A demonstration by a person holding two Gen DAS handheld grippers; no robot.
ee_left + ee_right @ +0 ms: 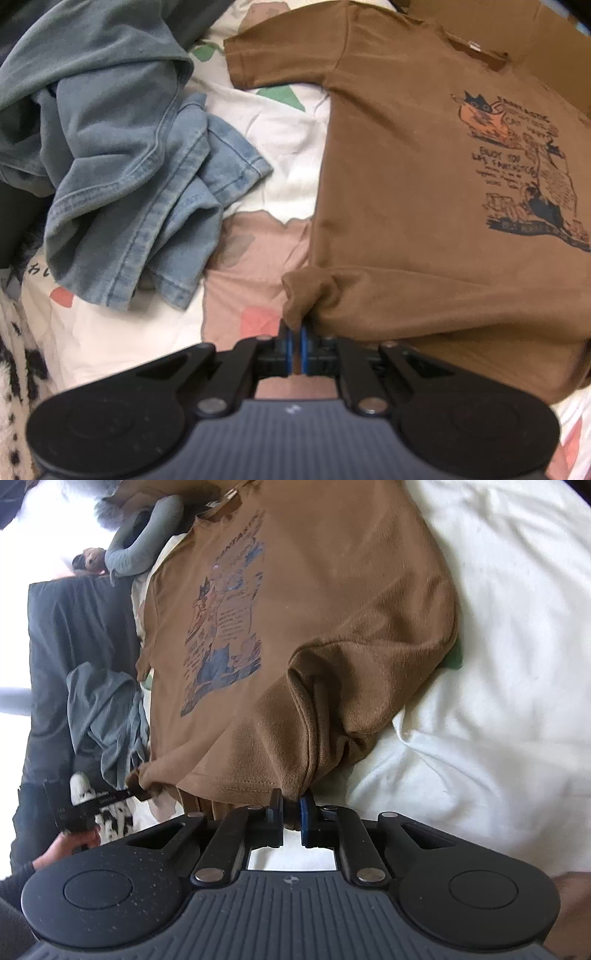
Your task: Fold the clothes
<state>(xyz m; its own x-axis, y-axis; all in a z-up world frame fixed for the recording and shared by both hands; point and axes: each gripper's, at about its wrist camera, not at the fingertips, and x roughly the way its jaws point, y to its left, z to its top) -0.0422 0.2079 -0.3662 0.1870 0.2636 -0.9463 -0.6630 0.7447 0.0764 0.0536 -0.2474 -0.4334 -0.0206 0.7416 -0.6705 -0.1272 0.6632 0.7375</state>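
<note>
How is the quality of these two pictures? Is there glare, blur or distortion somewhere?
Left wrist view: dim, even light; fisheye bends the edges; the shirt print is slightly soft, and so is the tool close to the lens. Right wrist view: brighter; the white bedding is nearly washed out and the far left edge is blown out; strong fisheye curvature.

The bed (288, 122) is covered by a pale sheet printed with pink, green and coral patches. On the other side the bedding (498, 664) is plain white and rumpled, washed in bright light. A fuzzy black-and-white spotted blanket (14, 354) lies along one edge. Something dark grey (74, 627), perhaps a cushion or mattress edge, runs beside the bed; the view there is too warped to say. Beyond it the light blows out to white.
</note>
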